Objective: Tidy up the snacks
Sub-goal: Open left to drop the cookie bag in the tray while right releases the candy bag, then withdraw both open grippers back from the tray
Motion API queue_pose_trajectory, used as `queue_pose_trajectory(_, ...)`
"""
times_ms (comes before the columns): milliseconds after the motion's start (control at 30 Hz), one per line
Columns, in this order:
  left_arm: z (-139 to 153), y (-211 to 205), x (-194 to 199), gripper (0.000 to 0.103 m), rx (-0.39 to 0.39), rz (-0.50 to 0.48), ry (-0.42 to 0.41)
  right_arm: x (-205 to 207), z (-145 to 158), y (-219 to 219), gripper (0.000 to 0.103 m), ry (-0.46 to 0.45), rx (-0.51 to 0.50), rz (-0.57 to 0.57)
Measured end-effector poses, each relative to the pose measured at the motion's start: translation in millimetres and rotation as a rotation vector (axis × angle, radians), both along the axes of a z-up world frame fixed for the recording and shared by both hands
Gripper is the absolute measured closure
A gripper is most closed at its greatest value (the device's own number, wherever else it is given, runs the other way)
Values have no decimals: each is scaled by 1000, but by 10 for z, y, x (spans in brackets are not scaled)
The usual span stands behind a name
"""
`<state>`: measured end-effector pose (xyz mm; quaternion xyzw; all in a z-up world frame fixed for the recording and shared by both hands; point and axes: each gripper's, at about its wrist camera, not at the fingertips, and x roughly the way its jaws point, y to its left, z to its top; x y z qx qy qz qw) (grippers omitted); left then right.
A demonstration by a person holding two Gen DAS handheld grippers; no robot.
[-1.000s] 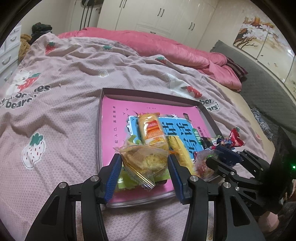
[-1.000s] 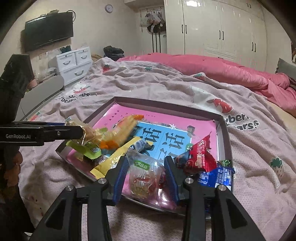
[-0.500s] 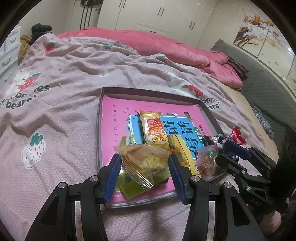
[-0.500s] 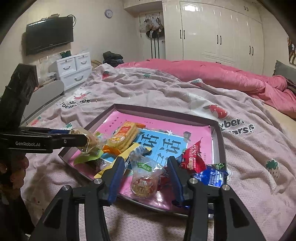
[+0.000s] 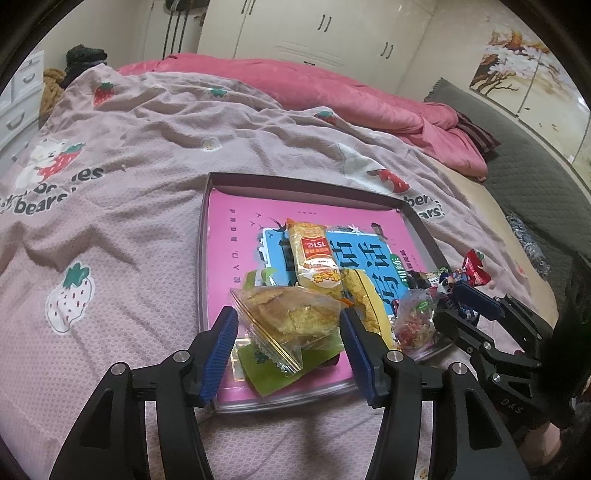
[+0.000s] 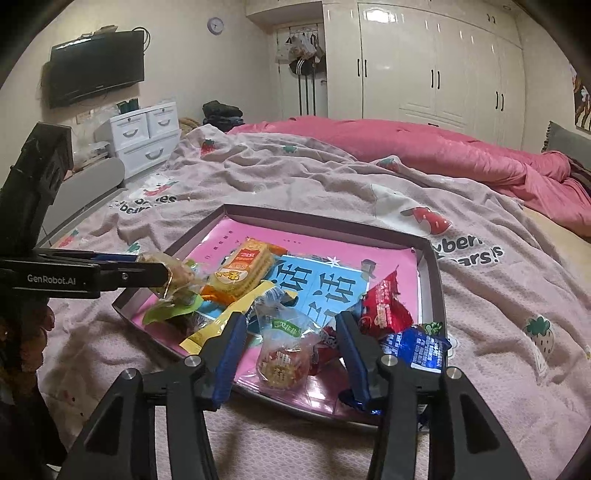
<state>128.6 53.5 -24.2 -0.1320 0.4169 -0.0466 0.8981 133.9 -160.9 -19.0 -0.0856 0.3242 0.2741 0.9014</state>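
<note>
Bed quilt (image 5: 147, 192) under tray (image 5: 204, 258). Left gripper (image 5: 288, 328) jaws just opened, pastry bag (image 5: 291, 317) loose between. Right gripper (image 6: 290, 343) parted around candy bag (image 6: 284, 354); contact unclear.

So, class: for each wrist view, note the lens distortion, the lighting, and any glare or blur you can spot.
Left wrist view: fisheye bends the wardrobe doors, black vignette fills the corners, dim warm indoor light, the clear pastry bag glints slightly. Right wrist view: same curved edges, ceiling light glares on the glossy wardrobe, the clear candy bag stays sharp, far wall softer.
</note>
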Motion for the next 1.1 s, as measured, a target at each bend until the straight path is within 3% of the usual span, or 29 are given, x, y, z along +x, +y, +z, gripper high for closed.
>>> queue_pose_trajectory(433, 120, -28, -50, 35, 24, 1, -34, -1, 68, -72, 49, -22, 25, -19)
queue_pose_trajectory(600, 207, -62, -107, 29, 48, 3, -60, -45, 122, -104, 43, -32, 40, -21)
queue_pose_trajectory(1100, 465, -141, -378, 27, 99, 24, -117, -273, 320, -196, 29, -94, 51, -57)
